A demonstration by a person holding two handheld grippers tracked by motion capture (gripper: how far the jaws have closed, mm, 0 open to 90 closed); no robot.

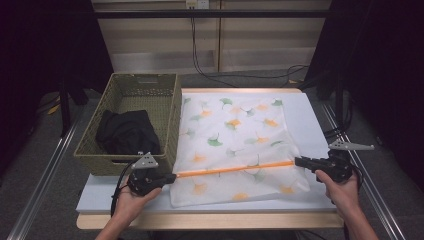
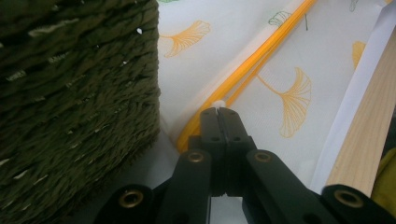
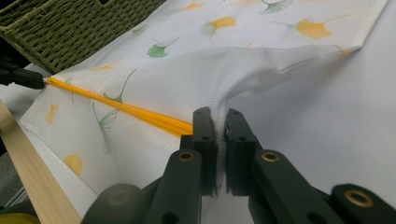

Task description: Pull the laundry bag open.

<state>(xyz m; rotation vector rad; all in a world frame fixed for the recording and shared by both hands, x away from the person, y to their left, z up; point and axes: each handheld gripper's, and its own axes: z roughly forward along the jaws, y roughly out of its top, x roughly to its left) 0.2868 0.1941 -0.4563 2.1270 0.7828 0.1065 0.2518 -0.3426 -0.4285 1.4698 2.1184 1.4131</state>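
Left gripper (image 1: 167,178), near the table's front-left corner: jaws pressed together on the white pull tab at the end of the orange zipper (image 1: 235,169). Right gripper (image 1: 300,161), toward the right edge: clamped shut on white fabric of the leaf-printed bag (image 1: 235,130). Bag flat across the white table (image 1: 310,115); just beside its left edge, a woven basket (image 1: 125,82) with dark cloth (image 1: 127,132). Beyond, dim room, cables.

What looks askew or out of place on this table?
Nothing is spilled or damaged. The white leaf-print bag lies slightly askew, its orange zipper slanting between the left claw and right claw. Dark clothing sits crumpled in the basket.
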